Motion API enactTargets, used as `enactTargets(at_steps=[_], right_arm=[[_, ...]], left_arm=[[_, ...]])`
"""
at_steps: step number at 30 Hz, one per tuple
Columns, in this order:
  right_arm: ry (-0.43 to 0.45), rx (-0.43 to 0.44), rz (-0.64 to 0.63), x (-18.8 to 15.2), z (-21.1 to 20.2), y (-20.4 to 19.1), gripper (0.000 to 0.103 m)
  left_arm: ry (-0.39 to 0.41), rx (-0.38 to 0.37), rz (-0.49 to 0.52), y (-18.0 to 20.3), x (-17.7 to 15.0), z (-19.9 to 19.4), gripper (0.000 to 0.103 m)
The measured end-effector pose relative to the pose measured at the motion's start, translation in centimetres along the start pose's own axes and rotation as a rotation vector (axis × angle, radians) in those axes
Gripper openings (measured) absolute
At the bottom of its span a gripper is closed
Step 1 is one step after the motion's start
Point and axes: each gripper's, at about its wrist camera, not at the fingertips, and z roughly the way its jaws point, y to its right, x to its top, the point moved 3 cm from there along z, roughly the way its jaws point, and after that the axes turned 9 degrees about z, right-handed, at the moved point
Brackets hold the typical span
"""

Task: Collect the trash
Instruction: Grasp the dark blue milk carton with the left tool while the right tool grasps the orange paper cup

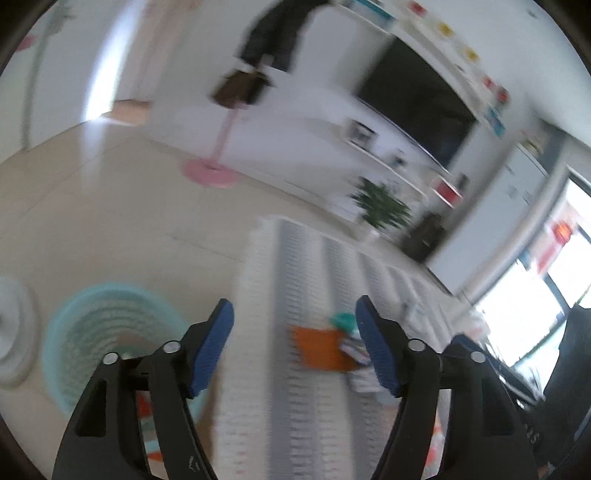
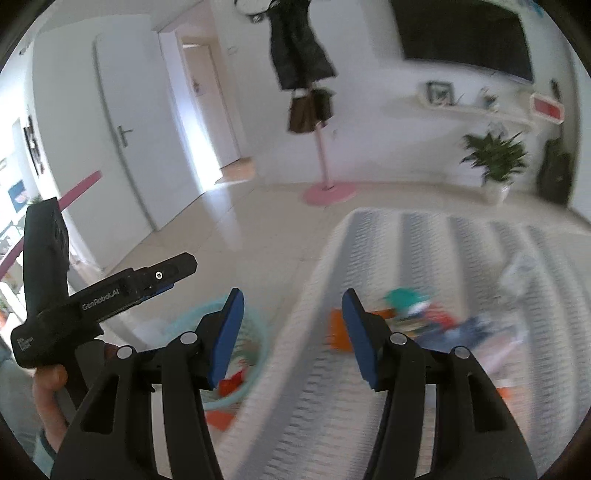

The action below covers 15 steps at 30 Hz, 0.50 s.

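Note:
A light green mesh waste basket (image 1: 110, 339) stands on the floor left of a grey-and-white striped rug (image 1: 295, 295); it also shows in the right wrist view (image 2: 255, 354) with red and orange scraps inside. A pile of trash lies on the rug: an orange wrapper (image 1: 321, 350), a teal piece (image 1: 343, 319) and mixed packets (image 2: 417, 317). My left gripper (image 1: 293, 347) is open and empty, above the rug between basket and pile. My right gripper (image 2: 291, 336) is open and empty above the rug's left edge. The left gripper body (image 2: 103, 295) shows in the right view.
A pink coat stand (image 2: 325, 184) with a dark coat stands on the tiled floor beyond the rug. A potted plant (image 2: 495, 162), a TV (image 2: 465, 33) and low white shelves line the far wall. A white round object (image 1: 14, 332) sits left of the basket.

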Motion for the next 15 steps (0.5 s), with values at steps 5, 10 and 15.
enactTargets(at_steps=[5, 10, 15], right_arm=[[0.049, -0.157, -0.053, -1.2, -4.0, 6.7, 0.052], [-0.018, -0.234, 0.025, -4.5, -4.4, 14.6, 0.052], [-0.07, -0.249, 0.074, -6.8, -3.0, 18.8, 0.052]], left_arm=[[-0.122, -0.12, 0.111, 6.5, -1.8, 4.5, 0.072], [-0.22, -0.166, 0.22, 10.8, -5.2, 9.1, 0.072], [-0.309, -0.121, 0.341, 12.5, -8.4, 13.5, 0.071]])
